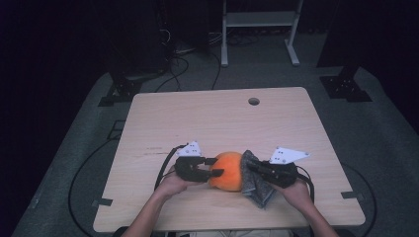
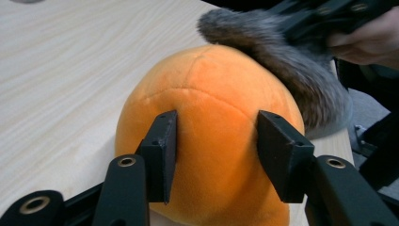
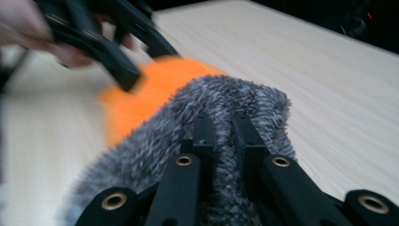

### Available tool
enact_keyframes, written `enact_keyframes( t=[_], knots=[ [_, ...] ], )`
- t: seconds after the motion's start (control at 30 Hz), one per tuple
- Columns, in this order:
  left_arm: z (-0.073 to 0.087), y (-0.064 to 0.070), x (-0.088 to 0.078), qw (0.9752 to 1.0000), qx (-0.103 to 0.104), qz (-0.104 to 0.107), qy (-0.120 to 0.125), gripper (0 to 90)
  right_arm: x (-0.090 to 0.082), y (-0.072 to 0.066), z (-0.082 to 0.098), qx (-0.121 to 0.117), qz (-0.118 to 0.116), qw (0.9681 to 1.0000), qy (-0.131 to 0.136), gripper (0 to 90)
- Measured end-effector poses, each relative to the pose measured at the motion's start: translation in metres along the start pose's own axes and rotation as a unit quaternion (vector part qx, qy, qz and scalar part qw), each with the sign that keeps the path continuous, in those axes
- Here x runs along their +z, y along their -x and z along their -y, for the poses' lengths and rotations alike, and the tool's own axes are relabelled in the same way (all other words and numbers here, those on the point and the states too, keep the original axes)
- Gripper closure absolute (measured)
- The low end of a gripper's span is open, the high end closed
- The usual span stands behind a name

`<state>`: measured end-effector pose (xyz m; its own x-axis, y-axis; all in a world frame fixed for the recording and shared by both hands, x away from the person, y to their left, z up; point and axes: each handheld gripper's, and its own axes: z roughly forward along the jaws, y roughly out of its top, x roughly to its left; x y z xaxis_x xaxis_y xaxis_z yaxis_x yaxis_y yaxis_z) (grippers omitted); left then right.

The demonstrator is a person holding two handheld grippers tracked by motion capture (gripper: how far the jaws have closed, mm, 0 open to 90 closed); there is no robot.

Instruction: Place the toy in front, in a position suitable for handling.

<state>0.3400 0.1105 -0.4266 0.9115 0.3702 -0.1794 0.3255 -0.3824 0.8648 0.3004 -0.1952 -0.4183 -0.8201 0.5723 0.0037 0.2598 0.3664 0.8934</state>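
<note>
Left gripper (image 2: 211,155): clamped on orange plush ball (image 2: 207,136) | Right gripper (image 3: 225,141): pinching grey furry cloth (image 3: 221,108), at ball's 3 o'clock | Risk: soft plush may squirm free; cloth may slip off.

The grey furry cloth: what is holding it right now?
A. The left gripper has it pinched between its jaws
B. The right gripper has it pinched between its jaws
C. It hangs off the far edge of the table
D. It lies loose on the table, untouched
B: in the right gripper view the right gripper has its two jaws closed tight on a fold of the grey furry cloth, which presses against the orange plush ball.
</note>
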Motion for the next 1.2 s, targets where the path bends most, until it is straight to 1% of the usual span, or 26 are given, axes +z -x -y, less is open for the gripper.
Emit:
enact_keyframes(
  t=[0.03,0.07,0.1,0.13,0.17,0.2,0.23,0.27,0.3,0.33,0.4,0.5,0.53,0.6,0.63,0.67,0.73,0.8,0.87,0.97,1.0,1.03,1.07,1.1,1.13,1.2],
  knots=[
    [-0.002,0.002,0.001,0.9999,-0.005,0.005,0.009,51.1,-0.004,-0.004,-0.003,-0.002,-0.011,0.9999,0.010,81.2],
    [-0.004,0.003,0.002,0.9999,-0.004,0.006,0.011,51.6,-0.006,-0.010,-0.008,-0.010,-0.023,0.9995,0.020,81.2],
    [-0.008,0.007,0.004,0.9999,0.001,0.007,0.014,51.9,-0.006,-0.015,-0.011,-0.017,-0.028,0.9993,0.021,81.2],
    [-0.009,0.008,0.005,0.9999,0.003,0.007,0.013,52.0,-0.003,-0.024,-0.016,-0.029,-0.044,0.9983,0.025,81.2],
    [-0.009,0.009,0.006,0.9998,0.005,0.009,0.015,52.0,-0.001,-0.027,-0.017,-0.030,-0.047,0.9982,0.023,81.2],
    [-0.010,0.010,0.007,0.9999,0.007,0.008,0.013,52.0,0.002,-0.030,-0.018,-0.038,-0.047,0.9980,0.018,81.2],
    [-0.009,0.009,0.007,0.9999,0.012,0.003,0.007,51.8,0.007,-0.032,-0.018,-0.050,-0.041,0.9979,0.008,81.2],
    [-0.007,0.008,0.007,0.9999,0.010,0.001,0.006,50.9,0.012,-0.032,-0.016,-0.050,-0.038,0.9980,0.002,81.3],
    [-0.005,0.007,0.006,1.0000,0.004,0.001,0.006,49.0,0.013,-0.030,-0.013,-0.040,-0.039,0.9984,0.005,81.3],
    [-0.004,0.006,0.006,1.0000,0.006,-0.001,0.002,48.5,0.013,-0.029,-0.011,-0.040,-0.034,0.9986,0.003,81.3],
    [-0.002,0.005,0.005,1.0000,0.002,-0.002,0.003,48.2,0.012,-0.027,-0.008,-0.050,-0.020,0.9985,-0.010,81.4],
    [-0.003,0.005,0.006,1.0000,0.001,0.002,0.006,48.4,0.007,-0.023,-0.005,-0.036,-0.016,0.9992,-0.008,81.3],
    [-0.004,0.005,0.007,1.0000,0.004,0.000,0.005,48.5,0.005,-0.025,-0.005,-0.038,-0.017,0.9991,-0.005,81.3],
    [-0.004,0.006,0.008,1.0000,0.006,-0.003,0.006,48.7,0.005,-0.032,-0.007,-0.039,-0.045,0.9982,0.007,81.2],
    [-0.005,0.006,0.008,0.9999,0.008,-0.005,0.006,48.7,0.007,-0.034,-0.007,-0.042,-0.051,0.9978,0.006,81.2],
    [-0.004,0.007,0.008,0.9999,0.011,-0.005,0.005,48.7,0.010,-0.037,-0.006,-0.053,-0.051,0.9973,-0.003,81.2],
    [-0.003,0.008,0.007,0.9998,0.019,-0.008,0.002,48.7,0.011,-0.034,-0.005,-0.056,-0.048,0.9973,-0.010,81.3],
    [-0.003,0.010,0.008,0.9996,0.028,-0.008,-0.001,48.6,0.006,-0.025,-0.005,-0.043,-0.029,0.9986,-0.010,81.4],
    [-0.004,0.013,0.009,0.9990,0.043,-0.007,-0.005,48.8,0.001,-0.018,-0.009,-0.033,-0.016,0.9993,0.000,81.3],
    [-0.005,0.017,0.010,0.9980,0.061,-0.010,-0.010,48.6,0.001,-0.011,-0.016,-0.024,-0.017,0.9995,0.007,81.2],
    [-0.005,0.017,0.009,0.9979,0.064,-0.010,-0.009,48.2,0.003,-0.010,-0.017,-0.023,-0.018,0.9996,0.002,81.2],
    [-0.004,0.017,0.008,0.9980,0.062,-0.012,-0.006,45.4,0.007,-0.009,-0.016,-0.029,-0.015,0.9995,-0.007,81.2],
    [-0.004,0.016,0.007,0.9982,0.058,-0.015,-0.005,37.0,0.009,-0.009,-0.014,-0.030,-0.014,0.9994,-0.014,81.3],
    [-0.003,0.014,0.008,0.9987,0.042,-0.026,-0.010,28.6,0.009,-0.008,-0.013,-0.028,-0.016,0.9994,-0.013,81.3],
    [-0.003,0.013,0.009,0.9989,0.033,-0.030,-0.017,16.7,0.008,-0.007,-0.011,-0.026,-0.015,0.9995,-0.013,81.3],
    [0.001,0.009,0.012,0.9993,0.003,-0.023,-0.031,9.6,0.005,-0.006,-0.006,-0.022,-0.013,0.9996,-0.015,81.2]
  ],
)
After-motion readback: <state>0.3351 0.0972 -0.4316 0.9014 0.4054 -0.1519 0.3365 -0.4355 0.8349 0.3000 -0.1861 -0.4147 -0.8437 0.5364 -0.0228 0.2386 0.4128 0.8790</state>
